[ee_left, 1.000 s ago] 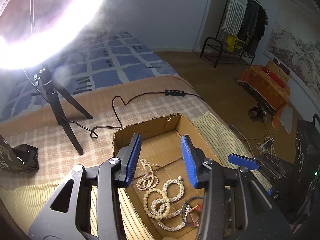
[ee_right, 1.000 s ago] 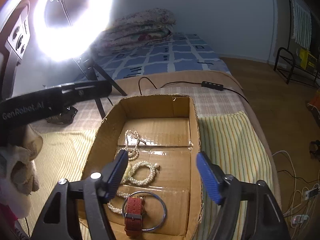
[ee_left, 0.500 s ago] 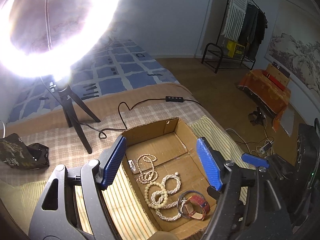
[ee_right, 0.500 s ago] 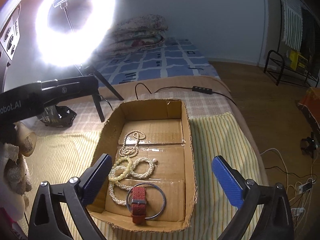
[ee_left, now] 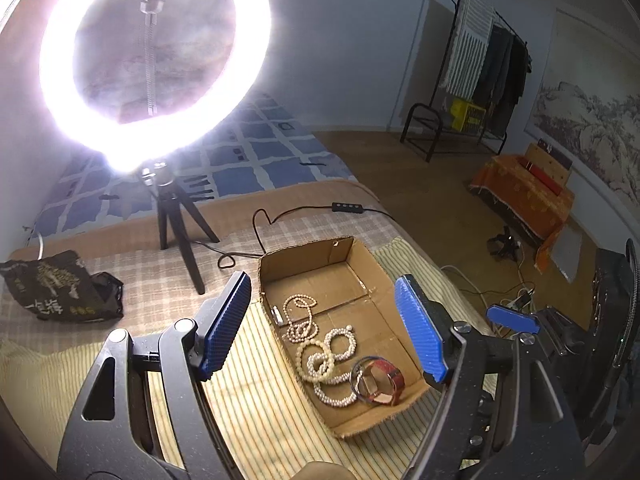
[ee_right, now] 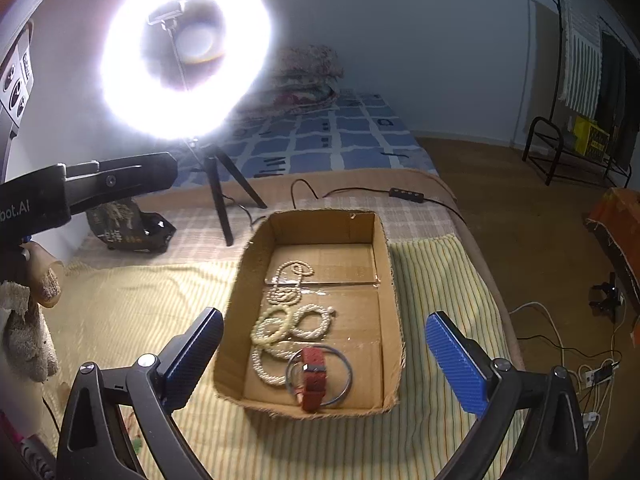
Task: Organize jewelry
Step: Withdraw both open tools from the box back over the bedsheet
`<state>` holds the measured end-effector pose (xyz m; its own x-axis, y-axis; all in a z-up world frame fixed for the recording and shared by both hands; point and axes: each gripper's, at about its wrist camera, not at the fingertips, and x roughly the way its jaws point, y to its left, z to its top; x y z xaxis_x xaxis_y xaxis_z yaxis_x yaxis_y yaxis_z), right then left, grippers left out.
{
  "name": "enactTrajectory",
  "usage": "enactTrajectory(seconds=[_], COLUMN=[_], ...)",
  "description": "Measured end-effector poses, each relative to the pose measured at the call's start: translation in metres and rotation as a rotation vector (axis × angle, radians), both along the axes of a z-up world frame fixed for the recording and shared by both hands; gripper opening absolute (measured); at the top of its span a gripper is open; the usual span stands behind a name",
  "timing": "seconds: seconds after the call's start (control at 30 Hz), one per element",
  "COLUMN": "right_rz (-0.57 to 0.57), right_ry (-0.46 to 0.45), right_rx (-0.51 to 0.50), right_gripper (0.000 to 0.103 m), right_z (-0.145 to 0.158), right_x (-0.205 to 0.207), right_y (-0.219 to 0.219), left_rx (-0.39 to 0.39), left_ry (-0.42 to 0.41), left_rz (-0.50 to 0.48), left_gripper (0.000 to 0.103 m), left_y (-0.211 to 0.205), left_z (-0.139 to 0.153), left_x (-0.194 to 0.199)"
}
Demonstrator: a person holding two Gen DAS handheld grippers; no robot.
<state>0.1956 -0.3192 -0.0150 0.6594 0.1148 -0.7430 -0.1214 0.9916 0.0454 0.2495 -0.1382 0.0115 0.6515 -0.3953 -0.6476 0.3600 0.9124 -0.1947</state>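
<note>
Striped woven mat (ee_right: 436, 280) bears rectangular cardboard box (ee_right: 390, 280).

My left tool (ee_left: 324, 328) hangs wide open and empty above the cardboard box (ee_left: 316, 256) on the bed (ee_left: 256, 400). Inside I see pearl strands (ee_left: 316, 344), a red-strapped watch (ee_left: 384, 380) and a bangle (ee_left: 356, 372). A ring light (ee_left: 156, 60) glares behind.
</note>
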Motion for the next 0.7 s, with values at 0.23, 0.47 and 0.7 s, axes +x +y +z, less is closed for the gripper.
enactTrajectory(seconds=[0.23, 0.47, 0.7], right_rz=[0.022, 0.06, 0.135], right_ry=[-0.044, -0.08, -0.1], right_rx=[-0.009, -0.003, -0.007], right_gripper=[0.102, 0.103, 0.103], right_z=[0.03, 0.05, 0.048], right_x=[-0.033, -0.068, -0.103], right_y=[0.02, 0.046, 0.076], left_rx=[0.004, 0.0, -0.022], left_ry=[-0.038, -0.052, -0.023], left_rz=[0.023, 0.059, 0.097], left_gripper=[0.077, 0.077, 0.077], left_y=[0.031, 0.075, 0.121], left_z=[0.024, 0.036, 0.02], left_x=[-0.035, -0.074, -0.107])
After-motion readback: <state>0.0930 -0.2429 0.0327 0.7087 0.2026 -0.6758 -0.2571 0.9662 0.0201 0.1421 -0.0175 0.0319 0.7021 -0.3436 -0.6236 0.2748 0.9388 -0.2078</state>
